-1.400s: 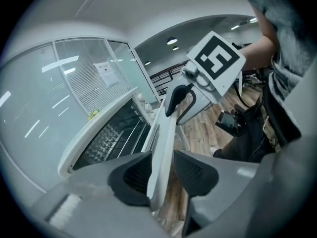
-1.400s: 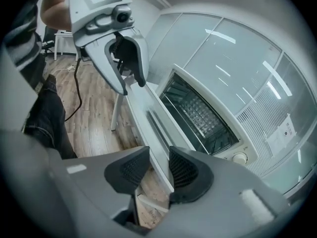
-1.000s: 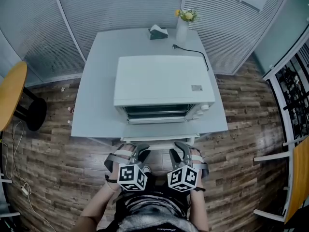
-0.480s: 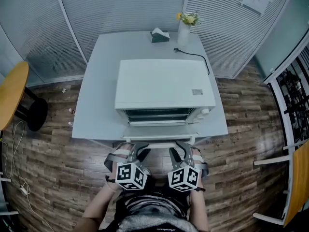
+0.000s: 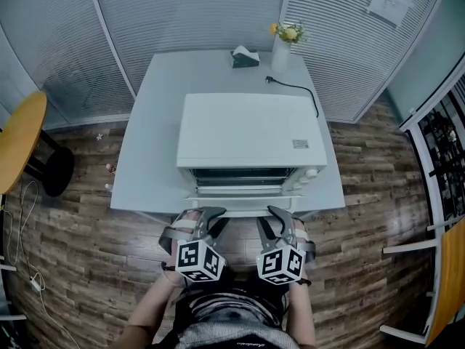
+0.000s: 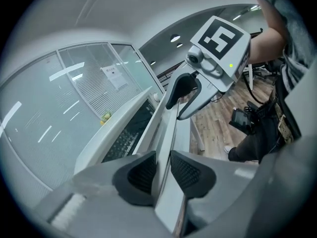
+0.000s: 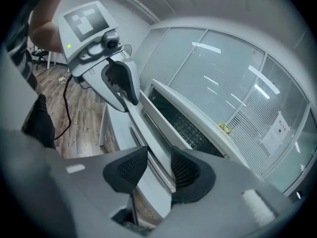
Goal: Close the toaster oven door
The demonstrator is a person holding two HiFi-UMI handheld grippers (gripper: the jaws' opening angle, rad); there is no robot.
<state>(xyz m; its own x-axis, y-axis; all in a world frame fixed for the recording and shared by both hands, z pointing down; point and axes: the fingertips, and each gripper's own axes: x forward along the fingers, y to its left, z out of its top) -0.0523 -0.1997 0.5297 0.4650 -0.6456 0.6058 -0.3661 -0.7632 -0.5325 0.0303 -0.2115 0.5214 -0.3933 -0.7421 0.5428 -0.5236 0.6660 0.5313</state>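
left gripper [image 6: 162, 171]: fingers [image 6: 138, 175] straddle the free edge of the door [image 6: 166, 133] and are opening; the edge runs between the pads with barely any gap, I read it as not clamped
right gripper [image 7: 158, 170]: same setup, fingers [image 7: 187, 170] either side of the door edge, opening wider, visible gap on one side, nothing gripped

door is dropped flat, hinged at the bottom front of the oven [image 5: 251, 133], free edge reaching the front of the tabletop [image 5: 149, 122], toward the person. in head view the two grippers sit on that edge, one left of centre, one right. rack shows inside the dark cavity

handling, my guess:
- door is a stiff panel, probably light, swings as one piece on the hinge; may spring shut over the last bit
- painted edge looks smooth, so pads could slide if pushing at an angle
- best hold is the free edge or handle bar, furthest from the hinge, both sides evenly, then lift up and in
- a hard pinch isn't needed, a push from below would do
- any window in it is the fragile part, so no slamming
- oven could scoot back on the slick tabletop if shoved

behind the oven: cord [image 5: 294, 89] with its plug end loose on the tabletop, vase [image 5: 280, 49] at the far edge, well apart from the work
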